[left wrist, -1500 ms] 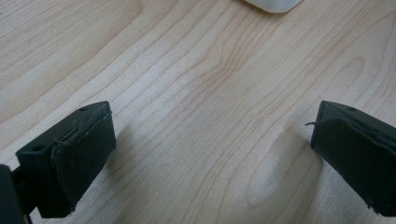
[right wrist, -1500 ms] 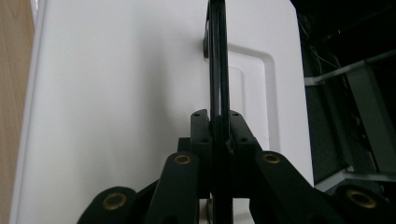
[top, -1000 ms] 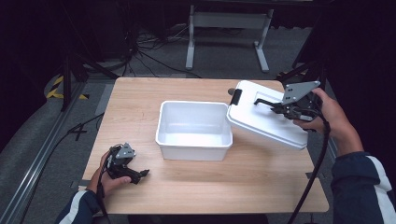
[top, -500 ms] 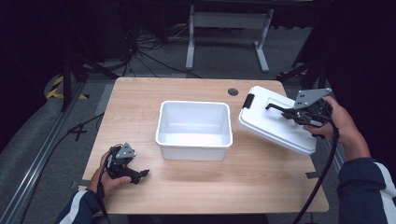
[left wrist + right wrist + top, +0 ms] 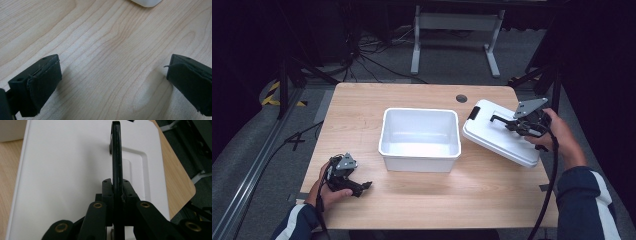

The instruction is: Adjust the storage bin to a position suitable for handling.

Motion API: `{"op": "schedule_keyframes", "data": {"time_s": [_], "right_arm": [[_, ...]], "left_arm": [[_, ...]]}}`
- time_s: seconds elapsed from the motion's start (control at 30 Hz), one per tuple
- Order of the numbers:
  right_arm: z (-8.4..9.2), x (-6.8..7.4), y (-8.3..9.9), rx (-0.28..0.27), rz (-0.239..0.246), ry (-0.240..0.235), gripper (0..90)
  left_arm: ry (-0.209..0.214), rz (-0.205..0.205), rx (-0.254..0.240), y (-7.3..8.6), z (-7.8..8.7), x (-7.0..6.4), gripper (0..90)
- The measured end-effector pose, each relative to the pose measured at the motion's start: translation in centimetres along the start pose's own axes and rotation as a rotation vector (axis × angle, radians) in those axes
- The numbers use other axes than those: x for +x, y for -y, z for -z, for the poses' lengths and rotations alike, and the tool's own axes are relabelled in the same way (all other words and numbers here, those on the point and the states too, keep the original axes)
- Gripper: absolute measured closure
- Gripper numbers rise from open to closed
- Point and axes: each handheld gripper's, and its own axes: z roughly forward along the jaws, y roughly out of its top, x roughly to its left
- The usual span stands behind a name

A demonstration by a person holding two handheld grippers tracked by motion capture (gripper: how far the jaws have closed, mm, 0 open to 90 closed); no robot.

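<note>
An open white bin (image 5: 419, 162) stands in the middle of the wooden table (image 5: 362, 110). To its right a white lid (image 5: 492, 137) hangs tilted low over the table, its far right side raised. My right gripper (image 5: 512, 122) is shut on the lid's black handle (image 5: 498, 119). In the right gripper view the thin handle (image 5: 116, 152) stands edge-on between the jaws (image 5: 117, 187), above the lid (image 5: 65, 177). My left gripper (image 5: 362, 187) rests on the table at the front left. Its jaws (image 5: 113, 82) are open, with bare wood between the pads (image 5: 43, 82).
A dark round hole (image 5: 461, 98) sits in the tabletop behind the bin. The table's right edge lies just under the lid's outer corner. A corner of the bin (image 5: 147, 2) shows at the top of the left gripper view. Cables and a metal stand lie on the floor beyond.
The right gripper has carried the lid down and to the right, from over the bin's right rim to low over the table beside it. The left gripper has stayed still.
</note>
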Motion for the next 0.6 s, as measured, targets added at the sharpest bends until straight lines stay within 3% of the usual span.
{"op": "schedule_keyframes", "data": {"time_s": [0.2, 0.6], "right_arm": [[-2.3, -0.1, 0.7, 0.023, -0.04, -0.011, 84.5], [-5.7, 0.7, 1.0, 0.039, -0.062, -0.045, 84.5]], "left_arm": [[0.0, 0.003, 0.002, 0.0, 0.0, 0.0, 0.2], [0.0, 0.0, 0.0, 0.0, 0.0, 0.0, 0.2]]}}
